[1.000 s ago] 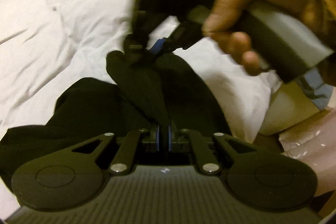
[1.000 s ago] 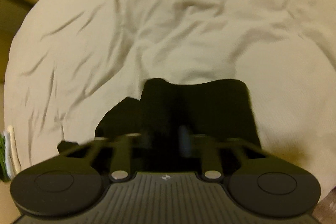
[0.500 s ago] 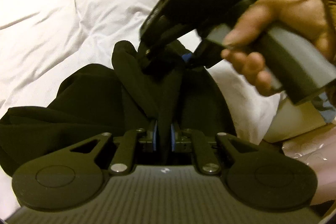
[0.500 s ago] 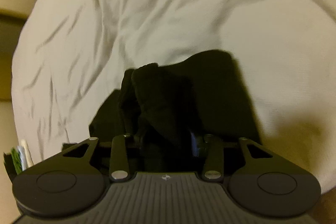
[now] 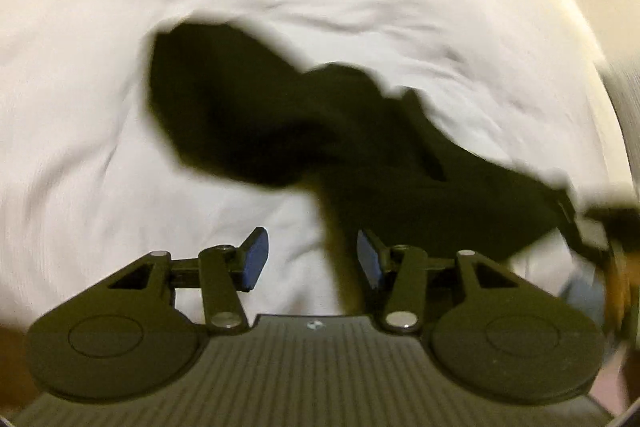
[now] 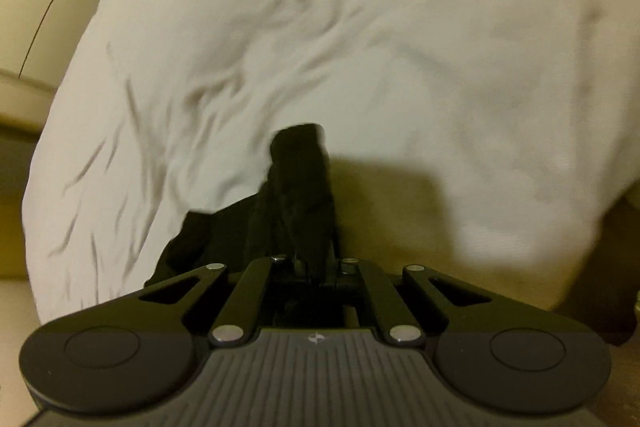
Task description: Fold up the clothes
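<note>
Left gripper (image 5: pixel 312 261): jaws just opened, blue pads apart, nothing pinched. Right gripper (image 6: pixel 316 269): clamped tight on the black garment (image 5: pixel 280 119), which trails bunched across the white duvet (image 5: pixel 100 47). Judged step: regrasp between folds. Next: left needs a free edge.

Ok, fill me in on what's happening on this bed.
A person is folding a black garment on a white duvet, with a hand-held gripper in each hand. The left hand-held gripper has just been opening; its blue pads stand apart and press on nothing. The right hand-held gripper is shut on a bunched part of the garment and holds it above the duvet.
</note>
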`<state>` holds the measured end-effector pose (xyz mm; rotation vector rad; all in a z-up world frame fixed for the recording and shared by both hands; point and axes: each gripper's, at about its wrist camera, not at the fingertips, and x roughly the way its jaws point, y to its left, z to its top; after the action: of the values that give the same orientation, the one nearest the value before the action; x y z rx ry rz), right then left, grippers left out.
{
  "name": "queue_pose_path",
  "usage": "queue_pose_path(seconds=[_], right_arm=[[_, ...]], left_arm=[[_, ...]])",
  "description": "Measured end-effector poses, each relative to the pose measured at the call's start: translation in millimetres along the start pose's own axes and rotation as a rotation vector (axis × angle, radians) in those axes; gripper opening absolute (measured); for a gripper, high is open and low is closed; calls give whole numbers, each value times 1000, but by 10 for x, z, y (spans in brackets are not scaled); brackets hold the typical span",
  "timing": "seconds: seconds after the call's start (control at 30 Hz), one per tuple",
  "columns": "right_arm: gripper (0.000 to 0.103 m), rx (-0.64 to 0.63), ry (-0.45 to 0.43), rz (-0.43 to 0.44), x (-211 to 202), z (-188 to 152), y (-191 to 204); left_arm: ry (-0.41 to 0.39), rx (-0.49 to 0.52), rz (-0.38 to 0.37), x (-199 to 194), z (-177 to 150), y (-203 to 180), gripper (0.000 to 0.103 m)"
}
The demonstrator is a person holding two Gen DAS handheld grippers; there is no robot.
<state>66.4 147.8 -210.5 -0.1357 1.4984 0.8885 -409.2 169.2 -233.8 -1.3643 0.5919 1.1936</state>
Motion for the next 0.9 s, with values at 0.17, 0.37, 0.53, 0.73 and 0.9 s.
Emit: queue_pose_path(seconds=[0.17, 0.37, 0.53, 0.73, 0.9], right_arm=[[1, 58, -81, -40, -318, 152, -366], [1, 45, -75, -31, -313, 256, -497], [3, 52, -64, -32, -234, 258, -495], [7, 114, -21, 37, -106, 285, -525], [4, -14, -78, 254, -376, 333, 5]], left_arm=[[-89, -243, 11, 255, 207, 321, 48], [-187, -423, -136, 335, 444, 338, 73], [-157, -446, -136, 629, 716, 172, 93], [-58, -345, -34, 1057, 975, 71, 12], [-221, -241, -77, 322, 1413, -95, 5]])
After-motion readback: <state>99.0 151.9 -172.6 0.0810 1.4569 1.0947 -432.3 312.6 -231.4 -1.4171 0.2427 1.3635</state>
